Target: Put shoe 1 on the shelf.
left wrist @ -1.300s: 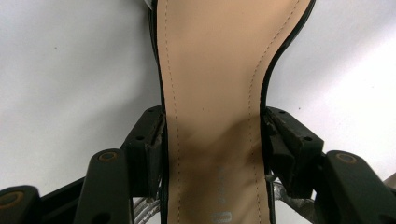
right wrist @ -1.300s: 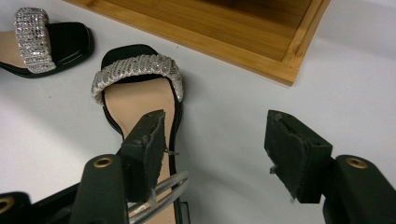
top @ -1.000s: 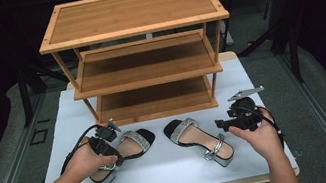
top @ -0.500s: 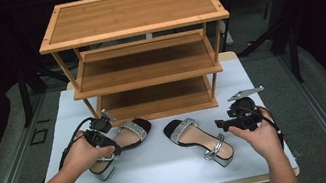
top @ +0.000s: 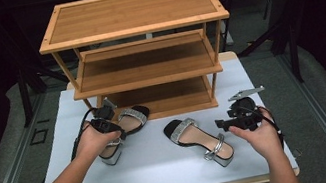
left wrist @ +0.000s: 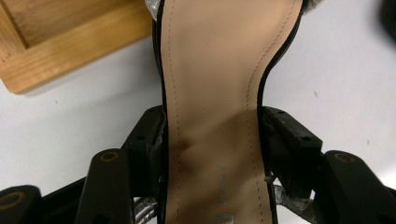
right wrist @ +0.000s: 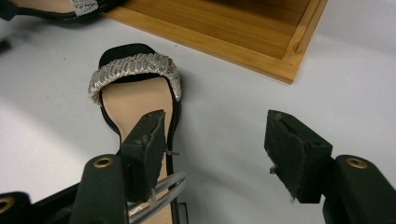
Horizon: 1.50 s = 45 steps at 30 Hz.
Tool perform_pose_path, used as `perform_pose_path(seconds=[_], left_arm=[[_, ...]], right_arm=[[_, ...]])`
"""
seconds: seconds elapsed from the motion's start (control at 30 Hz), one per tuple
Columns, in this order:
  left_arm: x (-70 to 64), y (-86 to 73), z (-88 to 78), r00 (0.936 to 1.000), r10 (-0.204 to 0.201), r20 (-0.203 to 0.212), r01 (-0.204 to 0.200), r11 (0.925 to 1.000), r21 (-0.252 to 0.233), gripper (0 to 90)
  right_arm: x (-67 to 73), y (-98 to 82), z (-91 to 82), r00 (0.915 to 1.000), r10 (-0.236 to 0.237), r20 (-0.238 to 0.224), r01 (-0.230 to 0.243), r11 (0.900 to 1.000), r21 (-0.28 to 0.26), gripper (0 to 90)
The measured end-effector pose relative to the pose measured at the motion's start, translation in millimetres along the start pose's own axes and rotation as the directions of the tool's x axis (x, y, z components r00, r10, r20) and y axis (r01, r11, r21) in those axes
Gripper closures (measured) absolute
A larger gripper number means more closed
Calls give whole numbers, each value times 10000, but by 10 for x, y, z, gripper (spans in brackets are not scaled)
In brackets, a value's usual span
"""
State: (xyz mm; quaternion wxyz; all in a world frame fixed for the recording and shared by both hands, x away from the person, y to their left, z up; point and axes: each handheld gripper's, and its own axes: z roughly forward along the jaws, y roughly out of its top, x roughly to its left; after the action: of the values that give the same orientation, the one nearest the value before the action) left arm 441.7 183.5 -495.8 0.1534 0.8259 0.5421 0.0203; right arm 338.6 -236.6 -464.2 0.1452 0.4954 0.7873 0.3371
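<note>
Three-tier wooden shoe rack (top: 138, 50) standing at far edge of white rectangular table top (top: 164, 167); dark grey floor (top: 4, 150) around.

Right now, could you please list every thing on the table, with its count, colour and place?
Shoe rack: one, light wood, three shelves, at the table's far side.
Left sandal: one, black with silver strap, toe by the rack's bottom shelf, clamped in the left tongs.
Right sandal: one, black with silver straps, lying mid-table.
Table: one, white top.
Left tongs: black, shut on the left sandal's sole.
Right tongs: black, open beside the right sandal.
</note>
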Motion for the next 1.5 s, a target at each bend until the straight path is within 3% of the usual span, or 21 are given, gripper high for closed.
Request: perform_pose_path(seconds=[0.07, 0.2, 0.43, 0.63, 0.7, 0.8, 1.07, 1.33, 1.4, 1.5], left_arm=[[14, 17, 25, 9996, -171, -239, 169, 9998, -82, 433], [39, 23, 49, 9994, -299, -197, 300, 9995, 22, 433], [23, -13, 102, 9997, -75, -215, 77, 9999, 118, 422], [34, -20, 50, 9999, 114, 45, -115, 9999, 89, 411], [43, -29, 27, 9998, 175, -35, -175, 9998, 117, 403], [44, -36, -56, 9999, 145, 72, -145, 9999, -67, 403], [28, -103, -522, 9953, 935, 273, -915, 9937, -652, 433], [124, -406, -966, 9845, 1740, 233, -1706, 9794, -1081, 491], [162, -509, -1038, 9801, 1969, 262, -1921, 9731, -1270, 496], [217, -674, -1076, 9781, 2045, 382, -1977, 9708, -1362, 493]], right_arm=[[-5, -2, 2, 10000, 17, -13, -17, 10000, -43, 381], [-8, -4, 2, 10000, 25, 20, -25, 10000, -3, 381], [-6, 0, 5, 10000, 19, 6, -19, 10000, -5, 381], [-1, 1, 18, 10000, -54, -30, 54, 10000, 52, 381], [-5, 0, 18, 10000, -68, -3, 68, 10000, 49, 381], [-10, -3, 21, 10000, -50, -14, 50, 10000, -15, 381], [6, 1, 21, 10000, -65, -4, 65, 10000, 67, 381], [-3, 0, 1, 10000, -4, 11, 4, 10000, -72, 381], [-5, 1, -6, 10000, 7, 18, -7, 10000, -95, 381], [-7, 3, -17, 10000, 36, 68, -35, 9999, -98, 381]])
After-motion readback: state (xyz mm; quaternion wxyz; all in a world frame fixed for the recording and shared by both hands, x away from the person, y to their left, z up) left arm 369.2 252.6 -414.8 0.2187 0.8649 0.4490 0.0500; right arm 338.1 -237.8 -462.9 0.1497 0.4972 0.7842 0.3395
